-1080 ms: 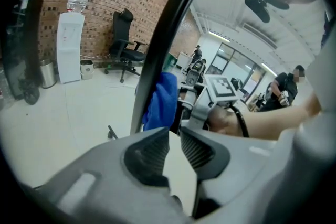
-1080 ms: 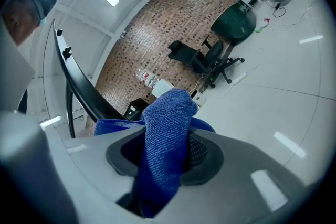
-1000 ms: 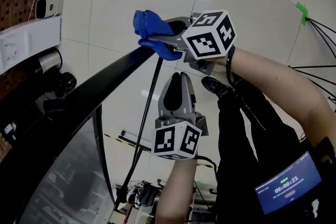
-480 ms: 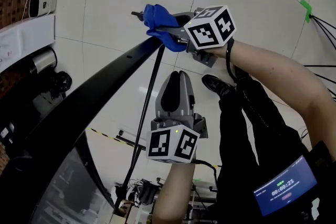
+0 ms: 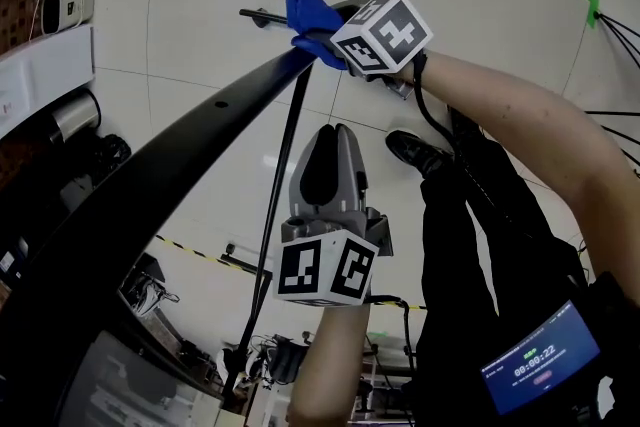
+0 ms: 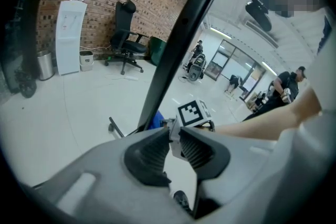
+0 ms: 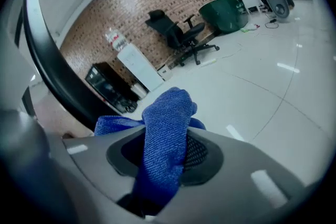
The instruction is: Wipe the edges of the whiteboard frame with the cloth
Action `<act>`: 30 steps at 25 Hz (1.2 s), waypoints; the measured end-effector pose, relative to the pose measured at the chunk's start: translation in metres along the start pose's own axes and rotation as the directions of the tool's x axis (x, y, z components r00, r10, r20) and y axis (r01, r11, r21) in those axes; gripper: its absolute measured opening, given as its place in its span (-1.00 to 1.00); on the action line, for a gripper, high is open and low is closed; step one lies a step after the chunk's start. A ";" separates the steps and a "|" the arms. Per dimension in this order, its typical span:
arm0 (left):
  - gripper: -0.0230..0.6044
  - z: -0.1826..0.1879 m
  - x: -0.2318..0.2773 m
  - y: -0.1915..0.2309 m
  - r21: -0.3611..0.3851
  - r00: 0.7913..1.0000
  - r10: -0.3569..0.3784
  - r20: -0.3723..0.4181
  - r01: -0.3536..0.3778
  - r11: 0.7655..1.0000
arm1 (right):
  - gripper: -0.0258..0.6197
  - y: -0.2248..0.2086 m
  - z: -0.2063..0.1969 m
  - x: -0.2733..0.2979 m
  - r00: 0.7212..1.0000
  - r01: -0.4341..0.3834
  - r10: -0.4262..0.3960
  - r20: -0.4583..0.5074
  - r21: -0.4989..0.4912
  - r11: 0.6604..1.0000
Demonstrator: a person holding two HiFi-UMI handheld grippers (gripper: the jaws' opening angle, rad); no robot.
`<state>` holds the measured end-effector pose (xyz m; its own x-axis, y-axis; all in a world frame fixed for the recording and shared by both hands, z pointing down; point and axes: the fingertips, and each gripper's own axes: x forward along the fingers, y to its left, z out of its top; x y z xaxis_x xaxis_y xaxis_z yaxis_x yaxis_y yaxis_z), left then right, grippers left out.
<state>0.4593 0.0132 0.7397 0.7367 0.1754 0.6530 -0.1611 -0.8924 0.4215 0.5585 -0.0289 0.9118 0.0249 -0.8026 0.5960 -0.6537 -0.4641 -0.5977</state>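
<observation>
Over the last second my right gripper (image 5: 322, 40), pinching the blue cloth (image 5: 308, 15), has slid further along the black whiteboard frame (image 5: 190, 150) to its far end. The cloth seems to rest on the frame's edge, so I judge that stretch wiped. My left gripper (image 5: 334, 137) hangs just beside the frame, jaws pressed together on nothing

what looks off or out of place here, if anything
Nothing stands out. The right tool is shut on the bunched blue cloth, which sits at the far end of the black whiteboard frame. The left tool is shut and empty, beside the frame and not touching it. No spill or damage shows.
</observation>
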 end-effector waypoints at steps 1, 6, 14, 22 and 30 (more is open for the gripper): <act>-0.71 -0.002 0.001 0.001 -0.005 1.000 -0.001 0.003 0.001 1.000 | -0.50 -0.009 -0.018 0.000 0.996 0.054 -0.057 -0.074 -0.042 0.998; -0.71 -0.010 -0.008 0.019 -0.018 1.000 0.000 0.000 0.000 1.000 | -0.50 0.017 -0.075 -0.017 0.981 0.054 -0.061 -0.185 -0.040 0.998; -0.71 -0.022 -0.043 0.077 -0.051 0.996 0.087 0.007 -0.086 0.995 | -0.49 0.131 -0.055 -0.013 0.997 -0.026 -0.012 -0.075 -0.487 0.873; -0.71 -0.056 -0.058 0.070 -0.088 0.992 0.124 -0.006 -0.125 0.988 | -0.48 0.117 -0.021 -0.009 0.977 0.210 -0.185 0.109 -0.662 0.720; -0.71 -0.078 -0.064 0.056 -0.159 0.986 0.167 -0.005 -0.165 0.973 | -0.48 0.061 -0.011 0.008 0.944 0.275 -0.328 0.033 -0.628 0.728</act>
<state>0.3517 -0.0155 0.7705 0.6960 0.0265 0.7175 -0.3828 -0.8317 0.4021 0.5105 -0.0593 0.8864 0.2633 -0.6181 0.7407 -0.9439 -0.3236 0.0655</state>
